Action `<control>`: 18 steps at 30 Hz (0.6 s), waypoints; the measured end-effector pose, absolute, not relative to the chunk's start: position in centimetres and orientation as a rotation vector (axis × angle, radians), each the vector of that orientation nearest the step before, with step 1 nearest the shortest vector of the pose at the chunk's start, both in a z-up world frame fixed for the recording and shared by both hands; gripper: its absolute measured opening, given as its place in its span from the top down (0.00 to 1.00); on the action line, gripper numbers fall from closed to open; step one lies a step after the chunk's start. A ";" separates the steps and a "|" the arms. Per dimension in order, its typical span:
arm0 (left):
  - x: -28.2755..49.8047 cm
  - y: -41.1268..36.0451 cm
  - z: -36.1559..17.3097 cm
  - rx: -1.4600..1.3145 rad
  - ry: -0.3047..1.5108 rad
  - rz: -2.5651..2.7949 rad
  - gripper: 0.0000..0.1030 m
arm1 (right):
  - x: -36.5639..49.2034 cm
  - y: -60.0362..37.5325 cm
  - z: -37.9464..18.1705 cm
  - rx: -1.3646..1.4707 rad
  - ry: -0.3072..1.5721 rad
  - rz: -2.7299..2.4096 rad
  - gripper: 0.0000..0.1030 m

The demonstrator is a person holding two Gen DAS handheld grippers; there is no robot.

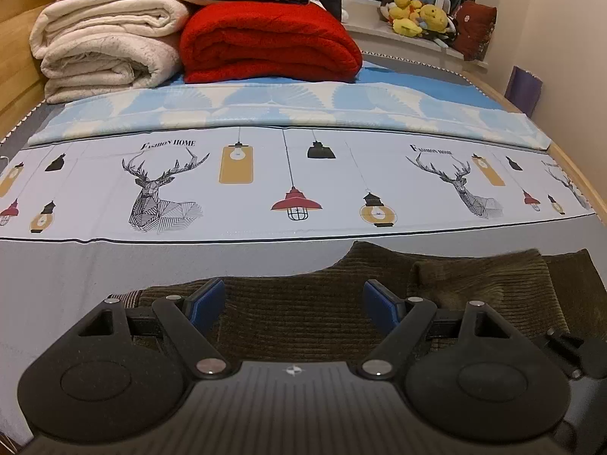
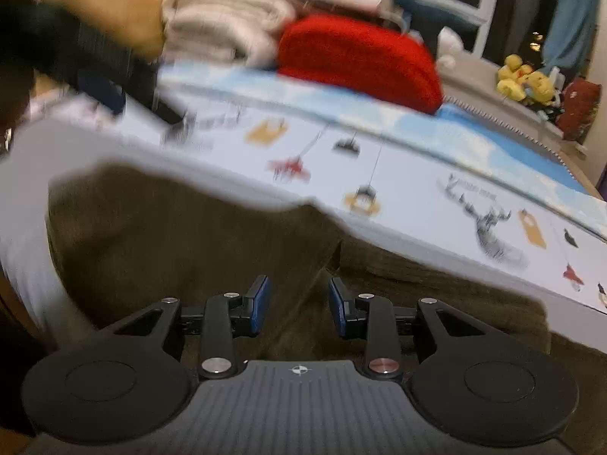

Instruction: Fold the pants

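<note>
Brown corduroy pants [image 1: 303, 314] lie flat on the grey near part of the bed, with a folded layer [image 1: 485, 276] on their right side. My left gripper [image 1: 294, 292] hovers low over them, its blue pads wide apart and nothing between them. In the blurred right wrist view the pants [image 2: 189, 235] fill the lower middle. My right gripper [image 2: 299, 284] stands above them with a narrower gap between its pads; I see only cloth lying behind the gap, none pinched. A dark blurred shape with a blue pad [image 2: 102, 91] at the upper left looks like the other gripper.
The bedsheet [image 1: 265, 185] printed with deer and lamps spreads beyond the pants. A light blue cover [image 1: 265, 110], rolled cream blankets [image 1: 102, 41] and a red blanket [image 1: 265, 41] lie at the far end. Yellow plush toys [image 1: 417, 15] sit on the sill; a wooden frame [image 1: 15, 72] lines the left.
</note>
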State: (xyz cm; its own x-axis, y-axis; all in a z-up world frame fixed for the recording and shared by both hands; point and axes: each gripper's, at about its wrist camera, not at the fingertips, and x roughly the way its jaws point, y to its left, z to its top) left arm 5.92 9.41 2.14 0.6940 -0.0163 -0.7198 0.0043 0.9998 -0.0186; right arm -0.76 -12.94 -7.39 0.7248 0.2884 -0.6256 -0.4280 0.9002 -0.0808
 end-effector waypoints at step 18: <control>9.2 -0.6 0.5 0.129 0.816 -0.145 0.18 | -4.6 -53.4 -12.5 0.579 0.630 -0.700 0.51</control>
State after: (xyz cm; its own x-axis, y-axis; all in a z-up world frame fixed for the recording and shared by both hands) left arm 9.24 -0.65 0.51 0.6765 -0.0790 -0.7322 0.1783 0.9822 0.0588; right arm -4.62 -53.43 -12.52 0.6000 -0.4011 -0.6922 0.7304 0.6277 0.2693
